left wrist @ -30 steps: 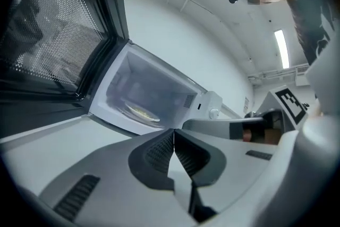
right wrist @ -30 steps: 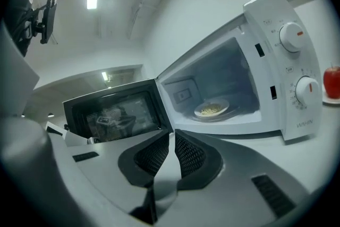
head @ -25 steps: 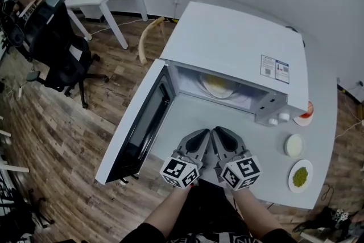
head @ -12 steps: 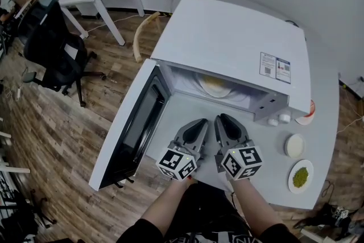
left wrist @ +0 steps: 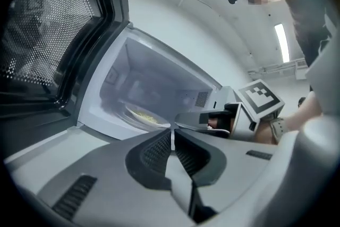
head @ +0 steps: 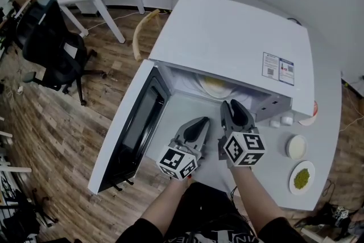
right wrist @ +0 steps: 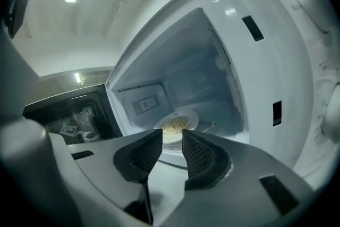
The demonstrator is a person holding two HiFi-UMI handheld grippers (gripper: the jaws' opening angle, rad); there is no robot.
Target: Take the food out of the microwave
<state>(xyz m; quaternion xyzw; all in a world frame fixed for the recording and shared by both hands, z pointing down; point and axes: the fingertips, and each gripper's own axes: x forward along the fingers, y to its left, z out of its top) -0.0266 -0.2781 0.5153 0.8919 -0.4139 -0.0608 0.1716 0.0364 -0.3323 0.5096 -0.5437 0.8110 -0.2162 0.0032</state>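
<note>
Right gripper view: right gripper [right wrist: 171, 139] jaws apart, empty; plate of noodles [right wrist: 177, 124] just ahead, inside microwave [right wrist: 212, 77]. Left gripper [left wrist: 172, 133] jaws closed, empty.

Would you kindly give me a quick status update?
Left gripper shut, empty. Right gripper open, aimed at plate of noodles inside microwave. Door open, nothing blocking.
</note>
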